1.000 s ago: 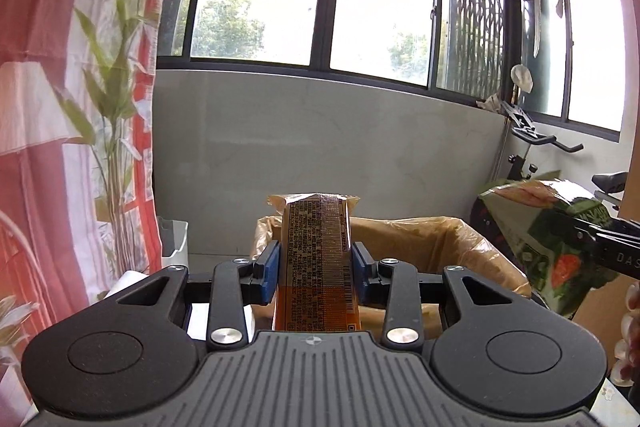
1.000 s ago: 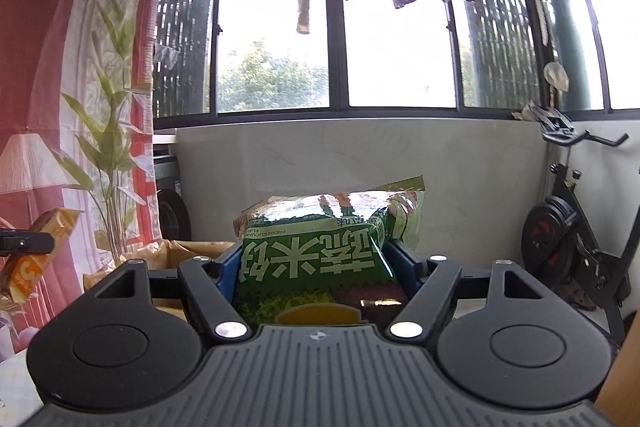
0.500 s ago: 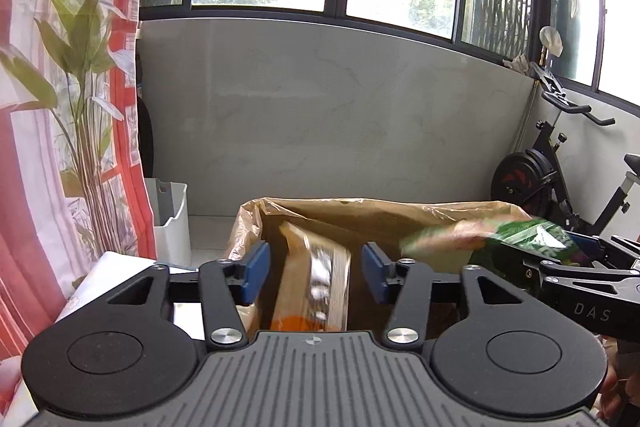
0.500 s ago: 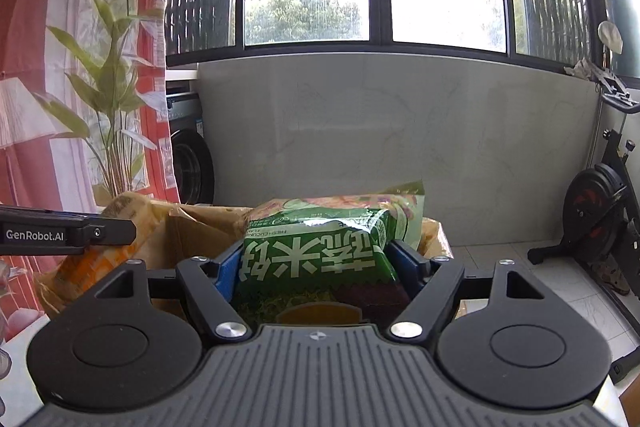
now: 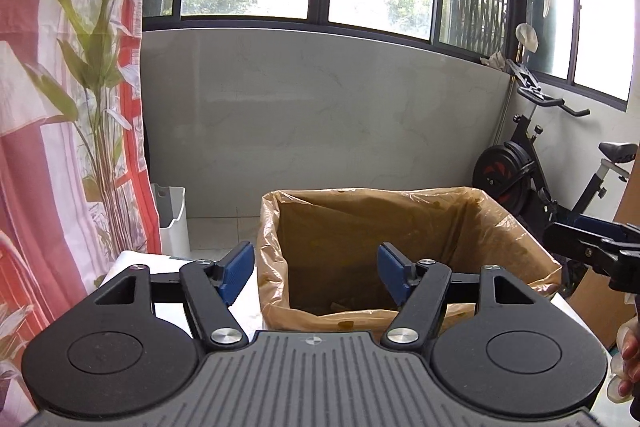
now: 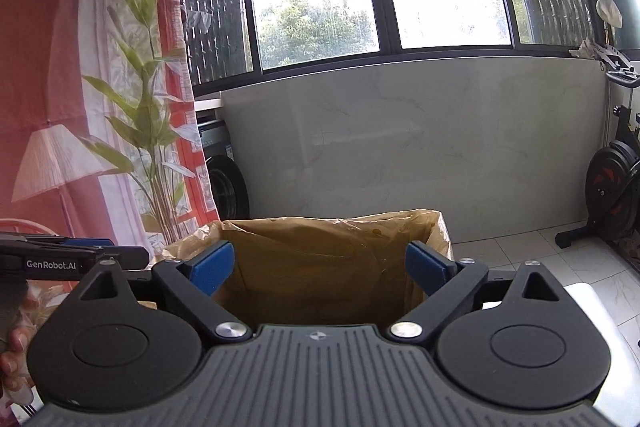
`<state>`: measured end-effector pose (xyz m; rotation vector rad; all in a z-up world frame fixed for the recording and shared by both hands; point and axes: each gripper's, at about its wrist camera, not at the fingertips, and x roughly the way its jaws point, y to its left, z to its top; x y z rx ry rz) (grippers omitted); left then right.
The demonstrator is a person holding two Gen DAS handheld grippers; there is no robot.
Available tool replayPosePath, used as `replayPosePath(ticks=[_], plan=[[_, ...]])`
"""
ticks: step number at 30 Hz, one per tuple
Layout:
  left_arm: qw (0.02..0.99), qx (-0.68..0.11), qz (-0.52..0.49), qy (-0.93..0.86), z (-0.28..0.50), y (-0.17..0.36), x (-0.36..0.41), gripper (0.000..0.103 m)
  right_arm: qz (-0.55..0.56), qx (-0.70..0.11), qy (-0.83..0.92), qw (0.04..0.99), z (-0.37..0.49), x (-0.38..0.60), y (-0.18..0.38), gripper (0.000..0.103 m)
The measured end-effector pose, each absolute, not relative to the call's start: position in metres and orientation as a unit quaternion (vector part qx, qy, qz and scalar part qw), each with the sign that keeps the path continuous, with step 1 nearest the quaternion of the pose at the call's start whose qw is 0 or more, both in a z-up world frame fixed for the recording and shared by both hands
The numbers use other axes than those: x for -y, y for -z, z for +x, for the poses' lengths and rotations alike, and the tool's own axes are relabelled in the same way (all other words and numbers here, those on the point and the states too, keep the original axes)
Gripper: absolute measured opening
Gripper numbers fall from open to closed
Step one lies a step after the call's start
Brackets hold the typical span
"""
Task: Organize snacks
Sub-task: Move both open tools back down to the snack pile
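Note:
A box lined with a brown plastic bag (image 5: 500, 227) stands open in front of both grippers; it also shows in the right wrist view (image 6: 320, 247). My left gripper (image 5: 316, 273) is open and empty, just above the box's near rim. My right gripper (image 6: 318, 265) is open and empty over the same box. The right gripper's tip shows at the right edge of the left wrist view (image 5: 592, 243); the left gripper shows at the left edge of the right wrist view (image 6: 60, 259). No snack packs are in sight; the box's bottom is mostly hidden.
A white bin (image 5: 172, 219) stands on the floor left of the box. An exercise bike (image 5: 532, 163) stands at the right by the grey wall. A red patterned curtain (image 5: 48, 147) hangs at the left. The box rests on a white surface (image 6: 592, 311).
Both grippers have opened. The orange pack left the left gripper and the green pack left the right gripper; both dropped out of sight into the lined box.

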<state>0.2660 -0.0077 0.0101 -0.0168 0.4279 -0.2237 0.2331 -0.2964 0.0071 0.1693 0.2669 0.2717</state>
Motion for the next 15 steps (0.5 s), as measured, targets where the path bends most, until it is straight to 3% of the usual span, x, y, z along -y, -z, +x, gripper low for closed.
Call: replayPosePath(ticks=[7, 15], plan=[[0.972, -0.197, -0.046, 0.116, 0.209, -0.015, -0.028, 0.070, 0.114, -0.127, -0.148, 0.974, 0.175, 0.300, 0.004, 0.103], [0.973, -0.207, -0.034, 0.098, 0.163, 0.031, -0.038, 0.070, 0.138, -0.176, -0.136, 0.965, 0.134, 0.279, 0.063, 0.103]])
